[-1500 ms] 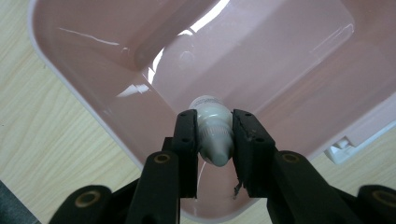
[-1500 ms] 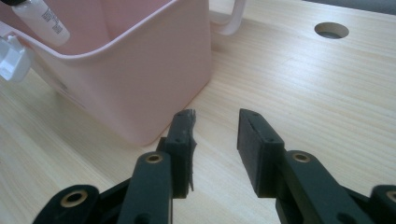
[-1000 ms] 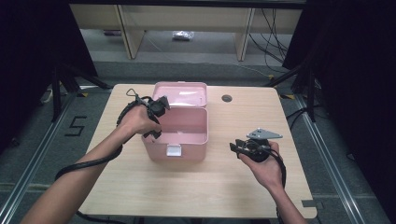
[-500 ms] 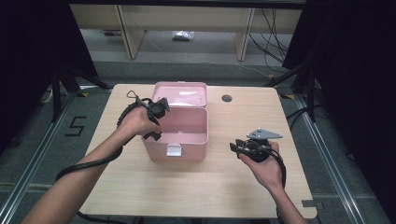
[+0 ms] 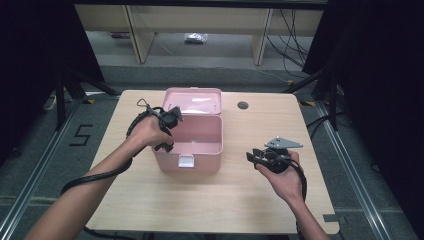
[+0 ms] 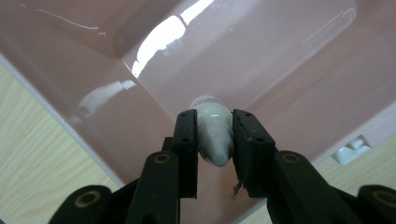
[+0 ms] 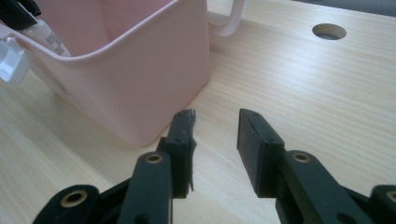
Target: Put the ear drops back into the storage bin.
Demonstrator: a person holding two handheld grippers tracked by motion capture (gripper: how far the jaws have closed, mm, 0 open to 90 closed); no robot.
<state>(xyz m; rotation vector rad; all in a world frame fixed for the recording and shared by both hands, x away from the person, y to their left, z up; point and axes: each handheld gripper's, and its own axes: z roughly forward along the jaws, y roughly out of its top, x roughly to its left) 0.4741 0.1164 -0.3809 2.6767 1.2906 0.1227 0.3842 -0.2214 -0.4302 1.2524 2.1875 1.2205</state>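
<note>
A pink plastic box [image 5: 190,150] stands open in the middle of the wooden table, its lid [image 5: 194,101] tipped back. My left gripper [image 6: 214,140] hangs over the box's left side, shut on a small white tube [image 6: 214,135] that points down into the box [image 6: 261,60]. In the high view that left gripper [image 5: 167,131] sits at the box's left rim. The tube [image 7: 44,35] also shows at the box's corner in the right gripper view. My right gripper [image 7: 215,140] stands open and empty above the table, right of the box [image 7: 135,79]; the right gripper [image 5: 256,157] points left.
A round cable hole [image 5: 243,105] lies in the table behind the box at the right. The box has a white latch [image 5: 186,161] on its front wall. Bare wood [image 5: 220,205] spreads in front of the box. Dark frames and shelving stand beyond the table.
</note>
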